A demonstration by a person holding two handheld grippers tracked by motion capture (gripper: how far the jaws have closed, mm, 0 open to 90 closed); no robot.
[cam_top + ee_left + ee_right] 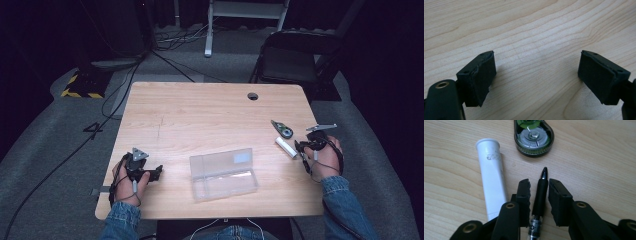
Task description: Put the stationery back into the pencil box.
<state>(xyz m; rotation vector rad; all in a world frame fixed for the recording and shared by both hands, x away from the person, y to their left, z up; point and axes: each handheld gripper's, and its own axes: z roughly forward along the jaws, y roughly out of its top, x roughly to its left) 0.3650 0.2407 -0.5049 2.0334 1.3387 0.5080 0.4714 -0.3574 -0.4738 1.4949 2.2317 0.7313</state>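
Both forearms wear blue denim sleeves (339,200). The left gripper (536,77) and right gripper (539,200) are black, each topped by a grey three-cornered plate (139,153) and trailing a thin cable. Brass-ringed screw holes (510,205) mark the arms behind the black padded jaws.

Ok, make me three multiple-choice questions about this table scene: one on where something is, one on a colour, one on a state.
1. Where does the clear plastic case lie?
A. at the table's far edge
B. near the middle of the table's near edge
C. on the chair

2. What colour is the tube beside the pen?
A. white
B. red
C. blue

3. How stands the left gripper?
A. shut on the case
B. shut on a pen
C. open over bare wood

Answers: 1 B, the high view shows it between the two hands; 2 A, the right gripper view shows it white; 3 C, its jaws stand wide apart with nothing between.
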